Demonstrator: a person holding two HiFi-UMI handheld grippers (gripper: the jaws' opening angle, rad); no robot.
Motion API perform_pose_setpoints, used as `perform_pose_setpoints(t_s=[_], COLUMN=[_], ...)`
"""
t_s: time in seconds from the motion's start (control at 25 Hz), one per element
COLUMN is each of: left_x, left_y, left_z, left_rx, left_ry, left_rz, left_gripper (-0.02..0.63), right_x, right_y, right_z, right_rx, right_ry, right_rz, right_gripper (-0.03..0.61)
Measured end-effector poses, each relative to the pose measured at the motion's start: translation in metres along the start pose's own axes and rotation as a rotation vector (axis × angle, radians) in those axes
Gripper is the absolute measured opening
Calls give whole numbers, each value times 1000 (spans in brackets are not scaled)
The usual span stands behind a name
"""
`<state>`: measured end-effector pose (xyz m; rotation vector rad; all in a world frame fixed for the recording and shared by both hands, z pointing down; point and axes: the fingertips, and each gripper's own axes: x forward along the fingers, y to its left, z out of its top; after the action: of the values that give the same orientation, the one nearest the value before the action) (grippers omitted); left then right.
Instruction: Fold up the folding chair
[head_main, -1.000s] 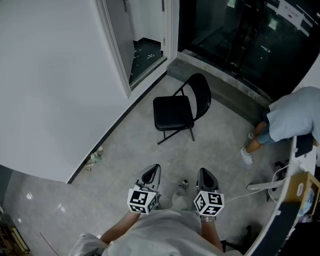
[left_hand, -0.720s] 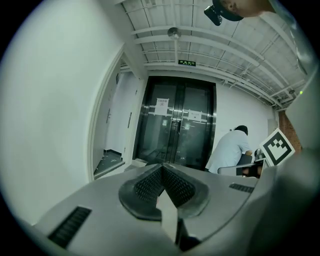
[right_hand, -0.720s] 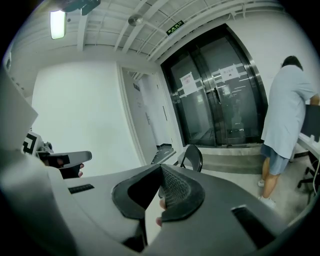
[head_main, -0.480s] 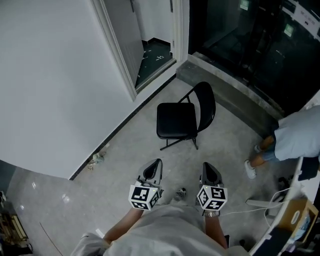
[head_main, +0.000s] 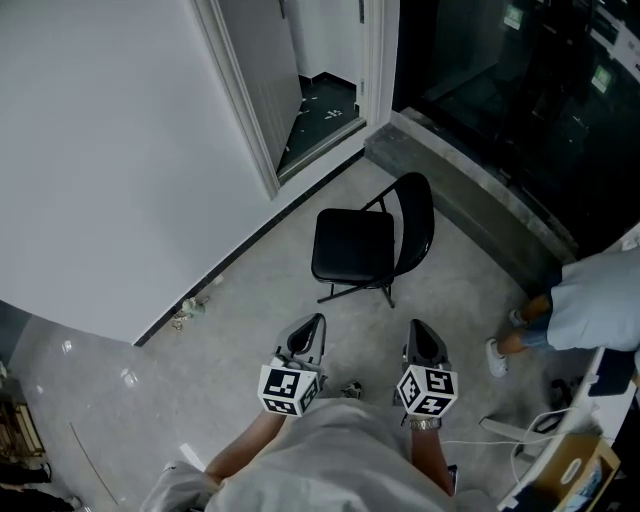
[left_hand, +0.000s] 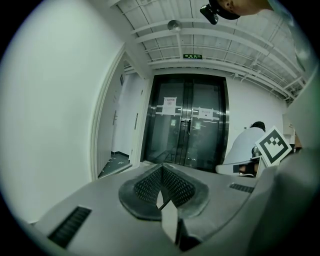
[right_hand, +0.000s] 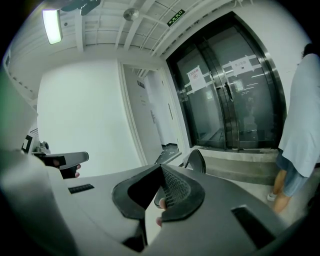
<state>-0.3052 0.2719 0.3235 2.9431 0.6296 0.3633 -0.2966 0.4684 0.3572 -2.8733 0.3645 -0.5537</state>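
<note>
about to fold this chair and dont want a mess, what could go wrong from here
1. The left gripper and right gripper are both shut and short of the folding chair. Unless the fingers open first, they may shove it across the smooth floor rather than grip it.
2. A bystander stands close on the right, and a white cable lies on the floor near them. A sliding or tipping chair might reach either.

Open grey floor (head_main: 250, 320) surrounds the unfolded folding chair (head_main: 352, 245). A white wall (head_main: 100, 150) flanks its left, a raised ledge (head_main: 470, 195) runs behind it, and a person (head_main: 600, 300) stands well to its right.
</note>
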Motion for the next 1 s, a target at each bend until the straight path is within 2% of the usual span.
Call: perform_pose_setpoints(t_s=[0.28, 0.44, 0.72, 1.0], left_x=[21, 39, 102, 186], left_y=[6, 12, 15, 62], left_z=[-3, -11, -13, -4], left_rx=[-25, -40, -51, -76], left_ry=[20, 49, 68, 104], left_rz=[25, 6, -73, -117], left_gripper=[12, 12, 12, 12], right_x=[21, 31, 69, 149], right_y=[-7, -13, -46, -56], right_z=[-4, -12, -2, 11], right_rx=[-1, 8, 12, 13], right_ry=[44, 74, 96, 161], right_rz=[24, -1, -79, -114], right_gripper=[5, 5, 5, 5])
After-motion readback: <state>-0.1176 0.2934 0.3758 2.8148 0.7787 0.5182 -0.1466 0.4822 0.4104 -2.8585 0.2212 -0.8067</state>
